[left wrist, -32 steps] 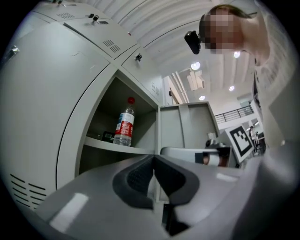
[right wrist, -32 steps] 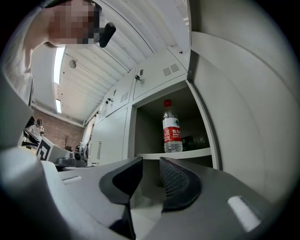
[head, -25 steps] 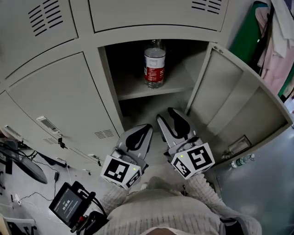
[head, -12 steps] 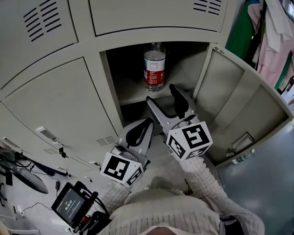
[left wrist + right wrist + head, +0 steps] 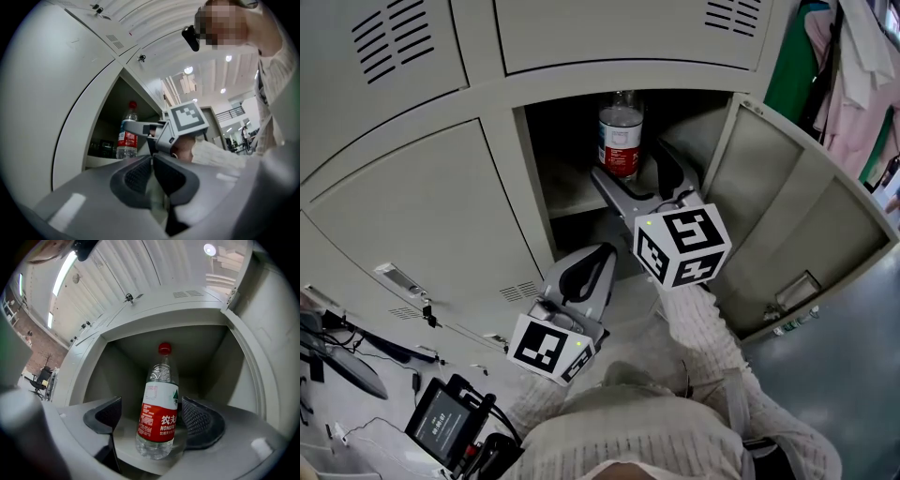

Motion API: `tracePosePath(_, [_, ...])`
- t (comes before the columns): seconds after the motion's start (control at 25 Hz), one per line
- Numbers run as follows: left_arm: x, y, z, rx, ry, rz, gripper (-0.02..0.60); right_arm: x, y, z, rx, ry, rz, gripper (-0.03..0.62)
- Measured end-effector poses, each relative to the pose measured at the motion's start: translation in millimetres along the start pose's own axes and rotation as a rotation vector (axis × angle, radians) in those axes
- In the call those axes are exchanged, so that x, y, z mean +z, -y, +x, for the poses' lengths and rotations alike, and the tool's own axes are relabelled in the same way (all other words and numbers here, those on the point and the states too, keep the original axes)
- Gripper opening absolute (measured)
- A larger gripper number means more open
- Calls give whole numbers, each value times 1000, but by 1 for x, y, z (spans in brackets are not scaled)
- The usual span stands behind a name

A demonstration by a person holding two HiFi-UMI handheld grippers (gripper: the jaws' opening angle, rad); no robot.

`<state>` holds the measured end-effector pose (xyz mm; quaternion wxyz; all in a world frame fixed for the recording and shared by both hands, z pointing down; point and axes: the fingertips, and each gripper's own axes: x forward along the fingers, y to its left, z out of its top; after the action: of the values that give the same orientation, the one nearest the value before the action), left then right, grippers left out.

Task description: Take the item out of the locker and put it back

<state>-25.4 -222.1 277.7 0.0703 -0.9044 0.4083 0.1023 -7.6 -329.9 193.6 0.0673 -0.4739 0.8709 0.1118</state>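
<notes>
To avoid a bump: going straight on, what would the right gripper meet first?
Probably the bottle on the locker shelf. The right gripper has jaws that have just been opening, nothing pressed between them.

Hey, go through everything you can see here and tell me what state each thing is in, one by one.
Locker door: swung open.
Water bottle: upright on the shelf, red cap on.
Right gripper: open, jaws have just been opening, bottle between them, not gripped.
Left gripper: shut, empty.
Neighbouring locker door: closed.
</notes>
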Motion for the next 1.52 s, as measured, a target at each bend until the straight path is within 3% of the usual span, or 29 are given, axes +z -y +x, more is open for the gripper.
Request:
tracePosePath(0.2, [1, 1, 0, -21, 8, 0, 9, 8, 17, 18, -50, -6, 11, 402])
tracePosePath(0.72, [-2, -7, -4, -36, 4, -13, 9, -5, 11, 52, 32, -70, 5, 410])
tracePosePath(0.8, [-3, -9, -5, -30, 0, -13, 9, -4, 12, 54, 25, -68, 6, 401])
tracePosePath(0.92, [-3, -12, -7, -24, -3, -10, 9, -2, 17, 55, 12, -53, 16, 334])
tracePosePath(1.52, [-5, -16, -13, -12, -7, -11, 9, -4, 20, 56, -23, -32, 62, 308])
